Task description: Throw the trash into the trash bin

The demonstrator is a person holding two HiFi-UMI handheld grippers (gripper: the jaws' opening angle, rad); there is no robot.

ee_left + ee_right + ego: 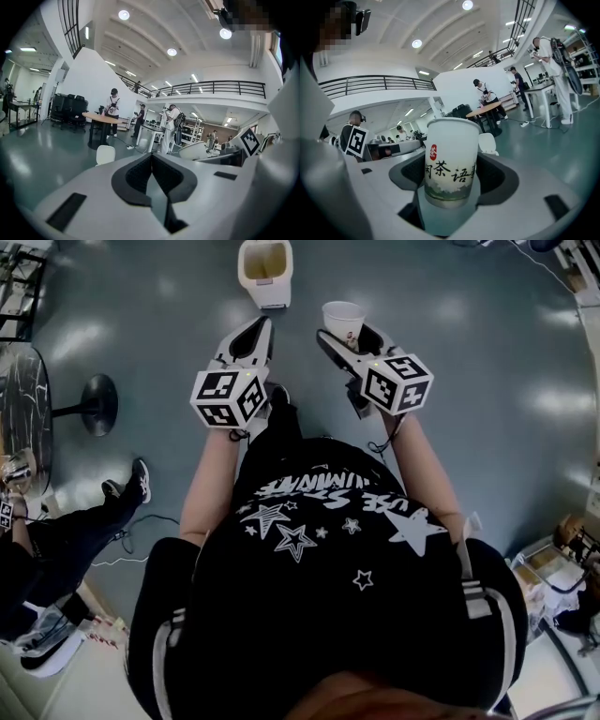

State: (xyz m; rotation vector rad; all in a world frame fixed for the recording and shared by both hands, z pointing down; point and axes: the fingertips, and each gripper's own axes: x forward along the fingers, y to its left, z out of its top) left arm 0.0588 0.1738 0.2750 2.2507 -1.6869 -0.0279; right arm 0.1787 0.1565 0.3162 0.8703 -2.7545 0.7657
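The white paper cup with black writing [451,159] sits clamped in the right gripper [349,337], the left gripper [257,332] is pinched together on nothing, and the white open trash bin [273,296] ahead has no cup yet.

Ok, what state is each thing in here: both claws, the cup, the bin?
left claw, shut, nothing in it.
right claw, shut on the paper cup.
paper cup, upright, gripped at its sides.
trash bin, upright on the floor, top open.
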